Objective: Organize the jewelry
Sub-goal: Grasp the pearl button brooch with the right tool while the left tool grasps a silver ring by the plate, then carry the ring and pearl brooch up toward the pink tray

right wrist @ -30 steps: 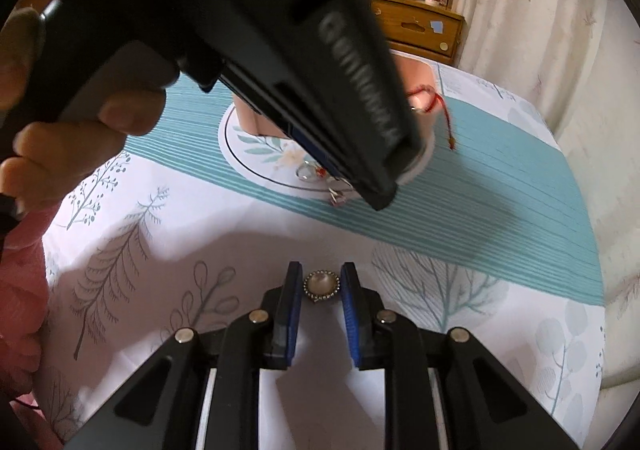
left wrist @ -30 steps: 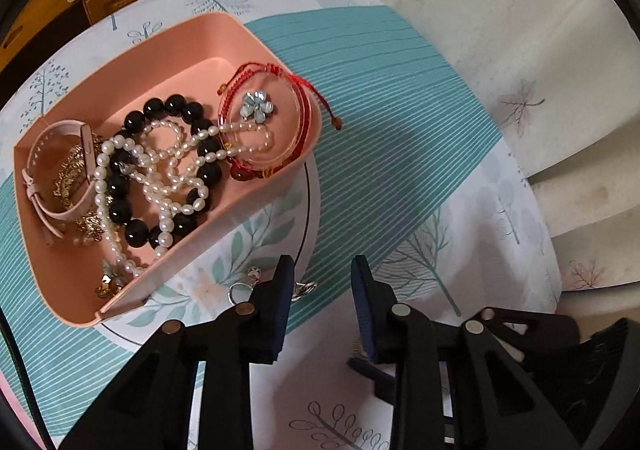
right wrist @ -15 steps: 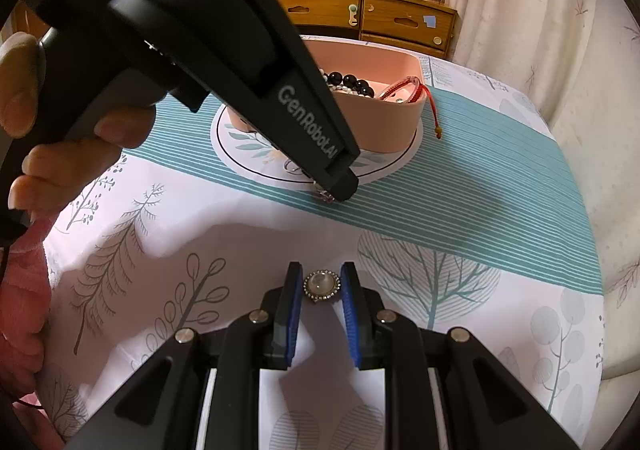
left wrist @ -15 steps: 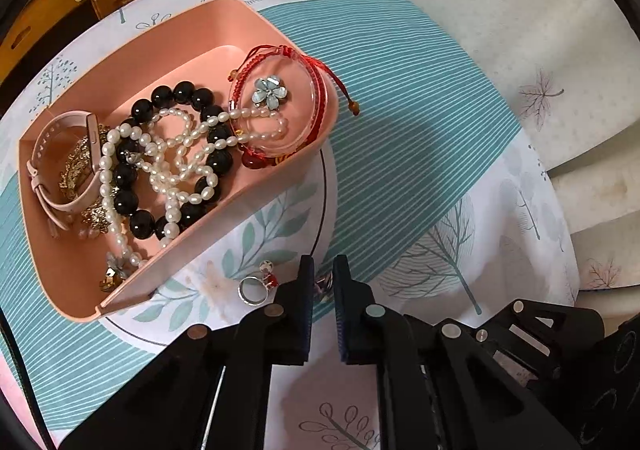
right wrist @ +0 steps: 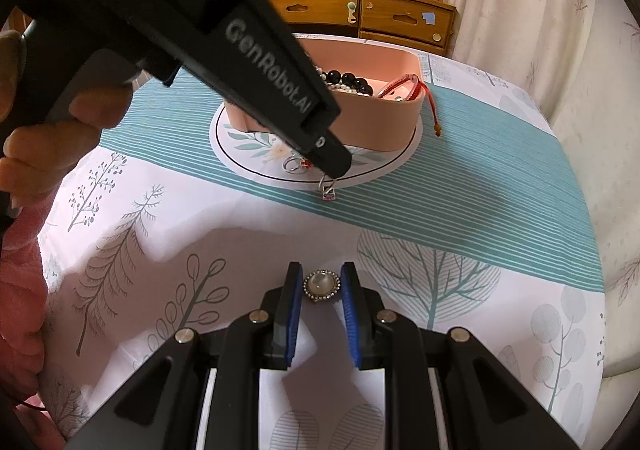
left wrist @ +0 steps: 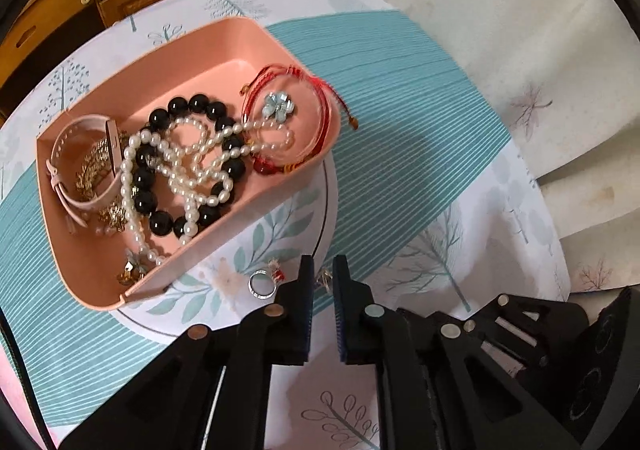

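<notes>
L gripper [left wrist: 322, 282] nearly closed, pinching a small silver ring w/ pink stone [right wrist: 329, 192] that dangles off its tip just over the bench [right wrist: 460, 210]. R gripper [right wrist: 321, 288] clamped on round pearl brooch [right wrist: 322, 286]. Another ring [left wrist: 263, 285] lies beside pink tray [left wrist: 256, 34] of beads.

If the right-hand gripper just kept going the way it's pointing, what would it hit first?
Probably bare tablecloth just past the pearl brooch it holds; the small silver pendant lies further on, though depth is unclear.
</notes>
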Motion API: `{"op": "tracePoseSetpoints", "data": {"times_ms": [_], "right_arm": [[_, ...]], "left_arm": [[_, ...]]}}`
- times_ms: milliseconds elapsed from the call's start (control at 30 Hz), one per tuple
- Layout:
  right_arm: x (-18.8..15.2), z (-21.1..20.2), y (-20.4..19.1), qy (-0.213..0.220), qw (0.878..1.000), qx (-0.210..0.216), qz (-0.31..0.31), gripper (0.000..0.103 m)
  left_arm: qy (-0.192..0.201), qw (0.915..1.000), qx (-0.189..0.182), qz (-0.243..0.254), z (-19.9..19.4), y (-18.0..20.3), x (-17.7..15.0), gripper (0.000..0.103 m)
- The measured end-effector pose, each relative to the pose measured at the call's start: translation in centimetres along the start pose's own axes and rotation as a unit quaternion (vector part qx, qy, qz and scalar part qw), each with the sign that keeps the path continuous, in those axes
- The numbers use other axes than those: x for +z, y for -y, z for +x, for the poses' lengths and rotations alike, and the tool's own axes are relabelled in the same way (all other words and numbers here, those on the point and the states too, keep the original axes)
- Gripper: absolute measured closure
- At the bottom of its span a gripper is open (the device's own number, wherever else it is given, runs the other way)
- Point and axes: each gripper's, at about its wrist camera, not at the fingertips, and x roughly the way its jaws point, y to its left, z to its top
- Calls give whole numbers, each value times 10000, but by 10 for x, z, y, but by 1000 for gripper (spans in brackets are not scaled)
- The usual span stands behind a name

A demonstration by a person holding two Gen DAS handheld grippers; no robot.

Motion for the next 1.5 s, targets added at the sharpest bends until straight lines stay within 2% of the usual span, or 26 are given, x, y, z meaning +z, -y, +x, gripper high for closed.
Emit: {"op": "tracePoseSetpoints", "data": {"times_ms": [133, 300, 400, 500, 567, 667, 867, 900, 967, 1033, 1100, 1200, 1267, 1400, 1467, 1500], "right_arm": [[0, -1, 3, 21, 10000, -4, 54, 84], [-1, -9, 10, 126, 9999, -35, 76, 84], [-1, -17, 15, 223, 9996, -48, 137, 84], [-1, -21, 19, 290, 9994, -52, 191, 84], [-2, -24, 22, 338, 9991, -42, 235, 84], [-3, -26, 23, 378, 9989, -1, 262, 84], [-4, -28, 25, 411, 9986, 22, 329, 84], [-4, -28, 25, 422, 9985, 25, 346, 84], [-3, -30, 28, 451, 9982, 14, 397, 84], [-3, -31, 32, 479, 9978, -2, 468, 84], [-3, -33, 34, 499, 9975, -14, 510, 84], [-4, -35, 37, 523, 9971, -21, 544, 84], [-3, -35, 40, 536, 9970, -23, 561, 84], [-3, -36, 41, 568, 9965, -5, 608, 84], [-3, -36, 42, 577, 9964, -3, 614, 84], [-3, -36, 41, 580, 9964, 8, 617, 84]], "left_arm": [[-33, 9999, 165, -36, 3, 1, -2, 93], [-123, 9998, -41, -135, 12, 5, -7, 84], [-161, 9997, 58, -182, 15, 7, -13, 80], [-140, 9995, 90, -259, 12, 6, -17, 68], [-52, 9993, 138, -334, 6, 1, -18, 53], [61, 9989, 235, -393, -5, -4, -19, 53], [-6, 9979, 516, -391, -2, -8, -19, 53], [-17, 9979, 497, -404, -1, -8, -19, 54], [-2, 9977, 530, -418, 1, -6, -21, 63], [6, 9974, 552, -465, 2, -7, -22, 66], [8, 9974, 566, -454, 3, -9, -23, 74], [94, 9974, 541, -462, 5, -8, -23, 77], [142, 9973, 520, -495, 10, -5, -21, 85], [241, 9972, 294, -649, 9, -13, -23, 86], [238, 9967, 68, -771, 6, -21, -26, 98], [208, 9965, 27, -811, 5, -24, -27, 98]]}}
